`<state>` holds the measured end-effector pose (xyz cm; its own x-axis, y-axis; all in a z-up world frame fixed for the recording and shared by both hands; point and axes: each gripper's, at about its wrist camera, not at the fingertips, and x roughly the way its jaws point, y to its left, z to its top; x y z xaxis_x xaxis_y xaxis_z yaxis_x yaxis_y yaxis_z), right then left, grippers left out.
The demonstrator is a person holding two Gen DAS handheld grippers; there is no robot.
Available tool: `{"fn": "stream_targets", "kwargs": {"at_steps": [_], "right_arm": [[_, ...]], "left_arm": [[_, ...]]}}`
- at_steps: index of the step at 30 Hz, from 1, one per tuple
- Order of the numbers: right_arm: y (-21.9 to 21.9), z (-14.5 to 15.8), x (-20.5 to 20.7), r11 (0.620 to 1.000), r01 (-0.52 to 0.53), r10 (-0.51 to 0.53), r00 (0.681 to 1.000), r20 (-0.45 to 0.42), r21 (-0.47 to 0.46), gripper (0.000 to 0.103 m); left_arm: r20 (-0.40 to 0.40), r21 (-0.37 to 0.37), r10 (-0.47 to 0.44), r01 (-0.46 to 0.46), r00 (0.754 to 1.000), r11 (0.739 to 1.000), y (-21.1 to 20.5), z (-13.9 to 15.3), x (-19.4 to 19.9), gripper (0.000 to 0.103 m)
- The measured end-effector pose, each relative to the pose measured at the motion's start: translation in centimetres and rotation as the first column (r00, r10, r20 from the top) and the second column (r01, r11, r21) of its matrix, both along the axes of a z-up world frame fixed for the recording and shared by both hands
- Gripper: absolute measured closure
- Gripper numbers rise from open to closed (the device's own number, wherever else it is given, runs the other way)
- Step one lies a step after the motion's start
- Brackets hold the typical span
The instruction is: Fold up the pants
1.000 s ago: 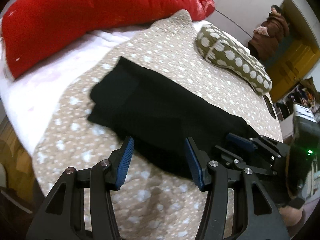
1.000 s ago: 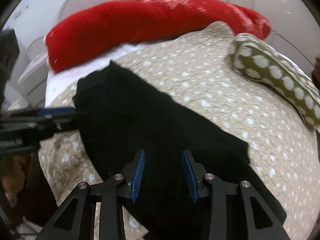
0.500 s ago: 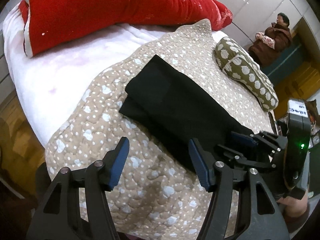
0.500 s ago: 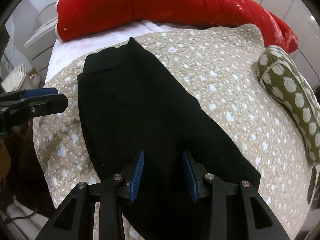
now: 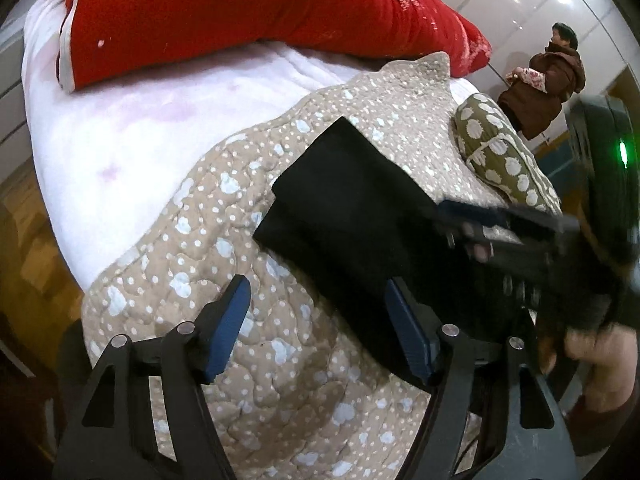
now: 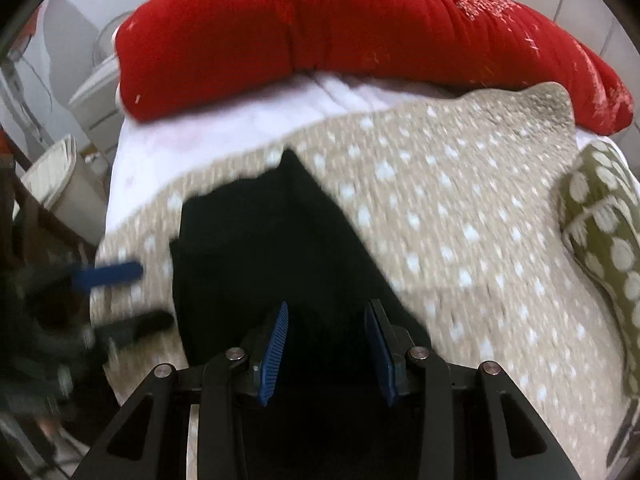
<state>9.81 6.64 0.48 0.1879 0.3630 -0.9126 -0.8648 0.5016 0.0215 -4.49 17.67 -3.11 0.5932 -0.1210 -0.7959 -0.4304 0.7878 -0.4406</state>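
Observation:
The black pants (image 5: 352, 216) lie folded lengthwise into a long strip on the beige dotted quilt (image 5: 224, 208). My left gripper (image 5: 316, 328) is open and empty above the quilt, beside the strip's near-left edge. My right gripper (image 6: 326, 344) is open and empty, hovering over the pants (image 6: 272, 256). The right gripper also shows in the left wrist view (image 5: 500, 228), above the pants on the right. The left gripper's blue fingers (image 6: 108, 272) show blurred at the left of the right wrist view.
A long red bolster (image 5: 240, 12) lies along the far side on a white sheet (image 5: 132, 128). An olive dotted pillow (image 5: 504, 160) lies at the right. A person in brown (image 5: 544, 80) stands behind. The bed edge drops off at the left.
Both grippers have drawn back and shifted; the right gripper has moved in over the pants toward the waist end. The pants lie as before. Both stay open.

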Motion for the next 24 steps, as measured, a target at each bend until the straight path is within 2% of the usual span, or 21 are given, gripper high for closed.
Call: {"fn": "stream_targets", "kwargs": {"at_steps": [3, 7, 12, 14, 15, 16, 17, 19, 24], "right_arm": [[2.3, -0.2, 1.5, 0.999, -0.019, 0.019, 1.0, -0.006, 0.028, 0.063], [4.6, -1.2, 3.1, 0.997, -0.037, 0.042, 0.997, -0.069, 0.063, 0.061], [6.8, -3.4, 4.7, 0.996, -0.03, 0.045, 0.985, -0.168, 0.089, 0.061], [7.1, -3.8, 4.7, 0.994, -0.03, 0.048, 0.984, -0.17, 0.107, 0.064], [7.3, -3.8, 4.4, 0.993, -0.041, 0.057, 0.986, -0.156, 0.107, 0.067], [7.5, -3.8, 3.9, 0.994, -0.054, 0.067, 0.989, -0.132, 0.1, 0.071], [7.7, -3.6, 3.6, 0.994, -0.06, 0.072, 0.99, -0.117, 0.096, 0.078], [8.0, -3.0, 2.8, 0.992, -0.08, 0.089, 0.991, -0.1, 0.094, 0.085], [7.3, -0.2, 1.0, 0.988, -0.111, 0.114, 0.993, -0.028, 0.11, 0.09]], "left_arm": [[0.003, 0.01, -0.007, 0.007, 1.0, 1.0, -0.4, -0.3, 0.4, 0.024], [0.015, -0.006, 0.001, -0.001, 1.0, 1.0, -0.6, -0.7, 1.3, 0.013], [0.027, 0.013, 0.013, -0.013, 1.0, 1.0, -0.9, -0.9, 1.9, 0.013], [0.044, -0.008, 0.009, -0.008, 0.999, 1.0, -0.8, -1.1, 2.1, 0.015], [0.048, -0.006, 0.017, -0.017, 0.999, 1.0, -0.7, -1.1, 2.2, 0.03], [0.048, -0.001, 0.022, -0.022, 0.999, 1.0, -0.7, -1.2, 2.3, 0.063], [0.033, -0.019, 0.012, -0.011, 0.999, 1.0, -0.5, -1.5, 2.5, 0.072], [0.03, -0.069, 0.014, -0.012, 0.999, 0.998, -0.2, -1.9, 2.6, 0.076], [0.043, -0.001, 0.004, -0.004, 0.999, 1.0, -1.4, -0.5, 2.0, 0.08]]}}
